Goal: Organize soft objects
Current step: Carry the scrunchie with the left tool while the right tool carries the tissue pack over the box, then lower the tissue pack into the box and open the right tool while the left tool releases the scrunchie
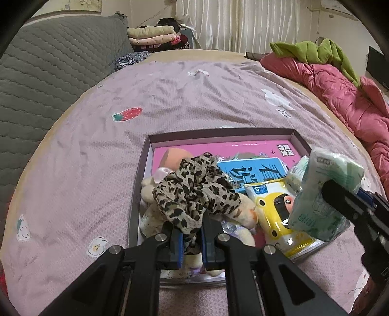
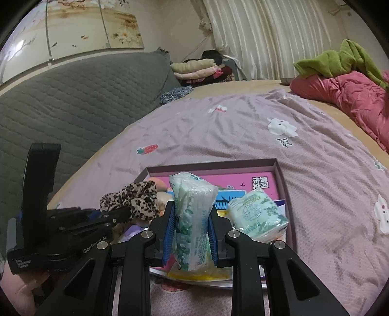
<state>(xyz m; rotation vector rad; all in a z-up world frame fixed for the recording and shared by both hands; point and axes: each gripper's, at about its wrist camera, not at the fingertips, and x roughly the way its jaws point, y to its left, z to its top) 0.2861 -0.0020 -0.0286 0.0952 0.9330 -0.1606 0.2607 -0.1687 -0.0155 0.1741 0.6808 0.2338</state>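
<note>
**Inspector A:** Starting nearest the lenses: the left gripper [image 1: 192, 233] has its blue-padded jaws pinched on a leopard-print scrunchie [image 1: 194, 192], held above the near left part of the tray [image 1: 218, 135]. The right gripper [image 2: 192, 233] has its jaws clamped on a green-and-white tissue pack [image 2: 192, 218], upright between the pads, over the tray's near edge. White lettering on the left gripper's body, seen from the right wrist, reads "GenRobot AI"; the smaller label beneath is too fine to read.

**Inspector B:** Contents of the tray?

**Inspector A:** Under the scrunchie lies a cream plush toy [image 1: 243, 214]. Beside it to the right, a yellow wipes pack [image 1: 277, 214] printed with a cartoon car. A second tissue pack [image 2: 257, 216], green floral wrap, rests toward the tray's right side. Beneath all of it, a pink board [image 1: 218, 148] with a blue panel [image 1: 252, 170] bearing large Chinese characters, seen upside down; I cannot read them reliably.

**Inspector B:** And beyond?

**Inspector A:** The tray sits on a lilac bedspread [image 1: 170, 97] printed with strawberries and white rabbits; small script by one rabbit is illegible. A grey quilted headboard cover [image 1: 48, 73] stands to the left, a red quilt [image 1: 340, 97] with a green garment [image 1: 316, 51] on it to the right, folded clothes [image 1: 155, 36] and white curtains [image 1: 243, 21] at the far end.
</note>
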